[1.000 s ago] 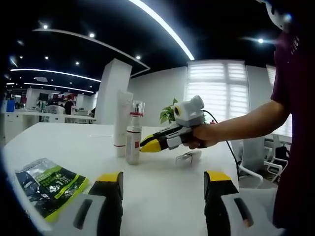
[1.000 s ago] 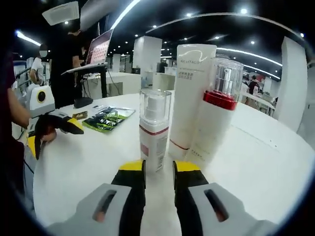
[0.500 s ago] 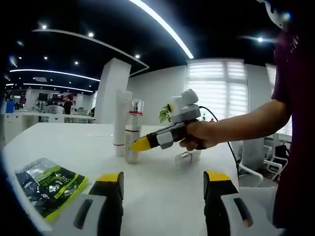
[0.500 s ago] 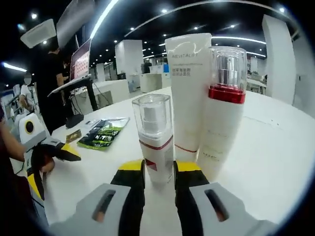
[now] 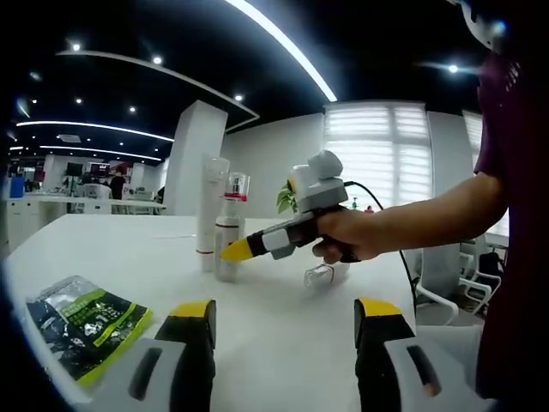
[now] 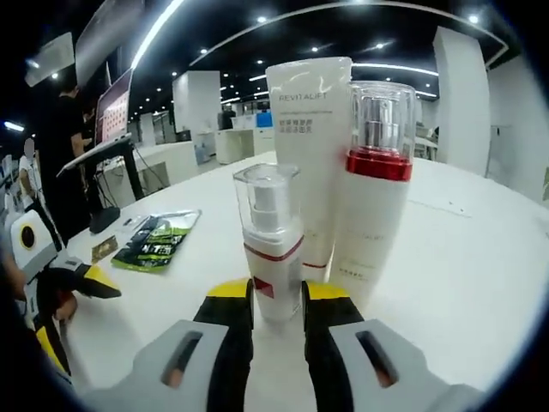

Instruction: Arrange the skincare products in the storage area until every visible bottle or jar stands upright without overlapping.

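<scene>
At centre frame in the right gripper view, small bottle (image 6: 271, 249), tube (image 6: 310, 159) and pump bottle (image 6: 376, 193) upright; right gripper (image 6: 276, 302) nipping the small one's base, left gripper (image 5: 286, 322) wide and empty, clear jar (image 5: 323, 274) apparently still toppled at centre right in the left gripper view.

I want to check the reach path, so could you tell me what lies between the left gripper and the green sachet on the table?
In the left gripper view, bare white table separates the left gripper from the green sachet; nothing stands between them.

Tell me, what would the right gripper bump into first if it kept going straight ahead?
The right gripper would probably meet the small pump bottle first; its base already sits right at the jaw tips. The tall tube and bigger pump bottle stand behind it.
</scene>
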The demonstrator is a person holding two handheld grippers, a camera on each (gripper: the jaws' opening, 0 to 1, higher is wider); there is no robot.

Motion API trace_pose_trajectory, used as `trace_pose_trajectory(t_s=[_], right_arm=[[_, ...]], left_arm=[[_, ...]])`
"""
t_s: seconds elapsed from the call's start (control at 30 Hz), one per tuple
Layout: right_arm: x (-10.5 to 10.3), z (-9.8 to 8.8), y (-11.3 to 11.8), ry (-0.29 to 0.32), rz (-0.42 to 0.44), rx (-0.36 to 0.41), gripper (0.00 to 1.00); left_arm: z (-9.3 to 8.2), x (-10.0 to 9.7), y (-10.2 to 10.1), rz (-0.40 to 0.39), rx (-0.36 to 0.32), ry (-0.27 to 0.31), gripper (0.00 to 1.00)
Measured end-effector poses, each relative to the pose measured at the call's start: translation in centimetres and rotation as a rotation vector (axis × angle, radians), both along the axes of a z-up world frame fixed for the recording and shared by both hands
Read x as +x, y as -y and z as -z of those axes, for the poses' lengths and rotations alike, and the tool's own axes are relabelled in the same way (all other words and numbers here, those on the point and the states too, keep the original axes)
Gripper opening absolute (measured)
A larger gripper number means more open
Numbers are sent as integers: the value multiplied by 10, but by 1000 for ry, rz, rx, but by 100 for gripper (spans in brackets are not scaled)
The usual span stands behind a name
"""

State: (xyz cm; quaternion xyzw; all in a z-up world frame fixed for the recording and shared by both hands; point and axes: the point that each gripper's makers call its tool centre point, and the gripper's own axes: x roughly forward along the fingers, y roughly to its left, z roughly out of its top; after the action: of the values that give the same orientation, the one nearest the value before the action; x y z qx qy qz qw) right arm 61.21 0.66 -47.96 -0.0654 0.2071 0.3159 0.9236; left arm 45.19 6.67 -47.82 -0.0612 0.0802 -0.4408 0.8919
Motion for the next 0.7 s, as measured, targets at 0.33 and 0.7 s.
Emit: trace_pose_trajectory(t_s=[0.33,0.7], right_arm=[[6,5,-4,6,25,-8,20],[6,12,1,-4,37,-35,17]], left_arm=[[0,0,0,-1,-2,-2,67],[0,-1,0,-1,3,-2,67]])
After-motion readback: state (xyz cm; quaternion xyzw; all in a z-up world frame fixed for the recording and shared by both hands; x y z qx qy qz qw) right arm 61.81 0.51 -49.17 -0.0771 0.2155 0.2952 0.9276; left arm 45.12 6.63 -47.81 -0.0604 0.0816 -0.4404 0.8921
